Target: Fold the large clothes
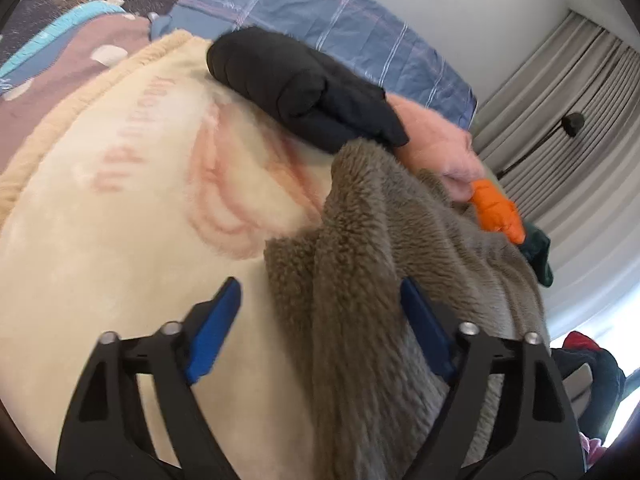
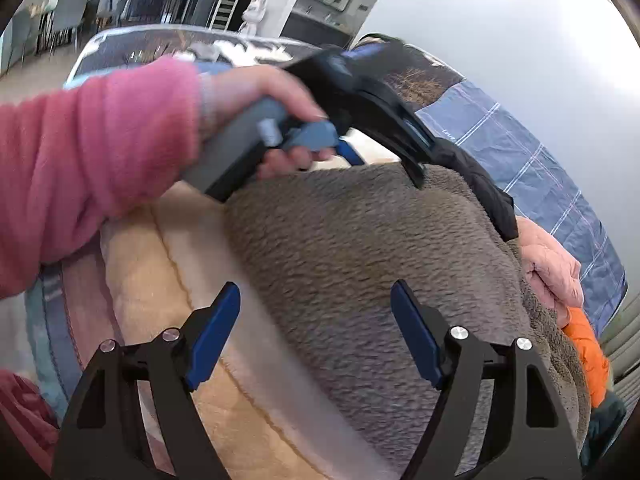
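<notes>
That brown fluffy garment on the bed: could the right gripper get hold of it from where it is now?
Probably yes. The right gripper is open above the brown fleece garment, with nothing between them. The left gripper, held in the other hand, hovers at its far edge, clear of the way.

Both wrist views overlook brown fleece [image 1: 400, 280]

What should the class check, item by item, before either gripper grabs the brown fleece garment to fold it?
1. Left gripper open, nothing pinched: ok.
2. Right gripper open, nothing pinched: ok.
3. Brown fleece garment lying flat: not ok, bunched in ridges.
4. Garment free of other clothes: not ok, black padded item, pink item and orange item crowd its far edge.
5. Cream blanket gives bare room beside it: ok.
6. Sleeves and hem located: cannot tell.
</notes>
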Tool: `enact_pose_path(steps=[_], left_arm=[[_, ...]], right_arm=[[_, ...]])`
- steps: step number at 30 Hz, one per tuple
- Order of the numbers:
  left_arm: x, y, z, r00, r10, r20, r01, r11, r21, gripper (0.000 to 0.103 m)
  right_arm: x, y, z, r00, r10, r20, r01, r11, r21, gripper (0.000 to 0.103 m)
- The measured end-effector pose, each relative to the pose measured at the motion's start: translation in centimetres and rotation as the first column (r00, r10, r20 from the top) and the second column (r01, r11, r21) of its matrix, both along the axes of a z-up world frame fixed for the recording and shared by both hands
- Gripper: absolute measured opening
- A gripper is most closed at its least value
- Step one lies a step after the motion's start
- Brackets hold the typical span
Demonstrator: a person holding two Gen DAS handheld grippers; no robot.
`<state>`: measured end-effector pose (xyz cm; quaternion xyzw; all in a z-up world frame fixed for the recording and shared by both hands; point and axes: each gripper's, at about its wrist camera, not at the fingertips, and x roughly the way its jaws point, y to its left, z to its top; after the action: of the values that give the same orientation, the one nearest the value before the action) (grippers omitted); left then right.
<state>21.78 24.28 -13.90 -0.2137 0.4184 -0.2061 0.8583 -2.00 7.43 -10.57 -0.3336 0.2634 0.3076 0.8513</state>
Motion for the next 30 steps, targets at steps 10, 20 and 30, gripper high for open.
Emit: enact_pose_path(steps=[10, 20, 30], left_arm=[[0.4, 1.4, -3.3, 0.996, -0.085, 0.038, 0.090, 0.981, -0.172, 0.073], [0.4, 2.0, -3.9, 0.994, -0.092, 0.060, 0.104, 0.969, -0.224, 0.067], [-0.2, 1.3, -1.4, 0.991, -0.084, 0.105, 0.110, 0.957, -0.268, 0.031]], right_arm=[[1.4, 3.5, -2.1, 0.988, 0.008, 0.154, 0.012, 0.992, -0.123, 0.078], [3.7, 5.5, -3.5, 0.983, -0.033, 0.183, 0.056, 0.990, -0.126, 0.059], [4.9, 1.6, 0.9, 0.996, -0.092, 0.020, 0.088, 0.983, 0.160, 0.039]])
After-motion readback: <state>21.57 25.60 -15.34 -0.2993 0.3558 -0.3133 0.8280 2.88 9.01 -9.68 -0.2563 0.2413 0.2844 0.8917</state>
